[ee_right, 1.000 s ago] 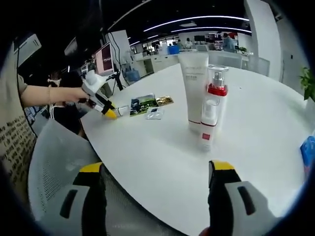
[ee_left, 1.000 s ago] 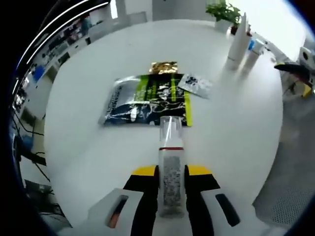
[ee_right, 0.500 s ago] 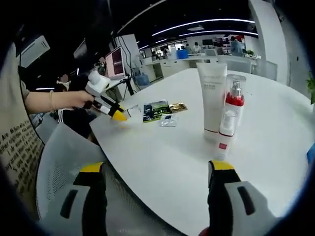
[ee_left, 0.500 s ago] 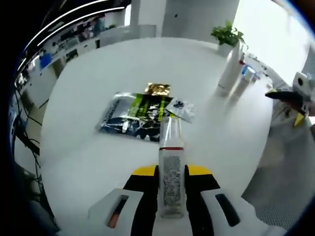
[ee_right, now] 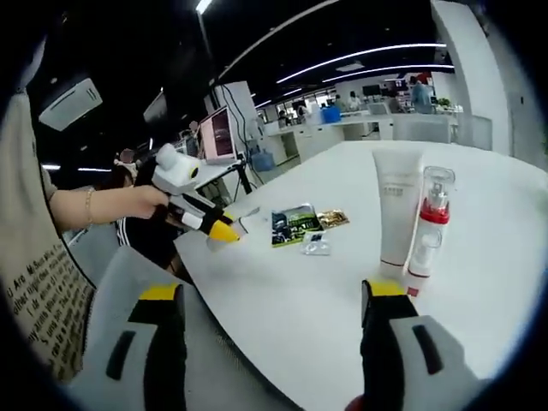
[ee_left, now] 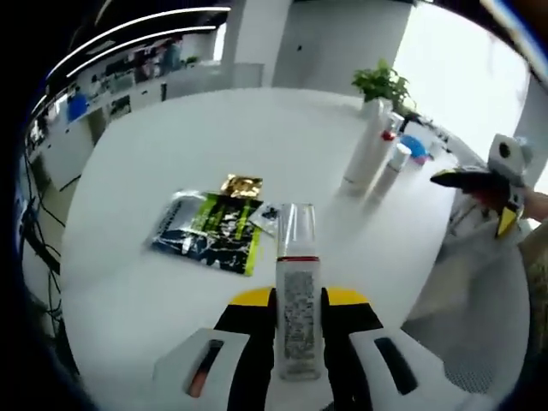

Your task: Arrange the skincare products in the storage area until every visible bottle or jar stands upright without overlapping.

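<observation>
Left gripper view: the left gripper [ee_left: 298, 318] clamps a clear-capped bottle [ee_left: 297, 291] above the white table [ee_left: 137, 282] — sachets [ee_left: 210, 234] beyond, a tube [ee_left: 364, 154] farther back. The right gripper [ee_right: 270, 295] hangs with jaws apart.

On the round white desk [ee_left: 171, 145], a small gold sachet [ee_left: 241, 186] touches the far edge of a dark green-and-black pouch [ee_left: 208, 233], and a potted plant [ee_left: 381, 86] stands at its far rim.
</observation>
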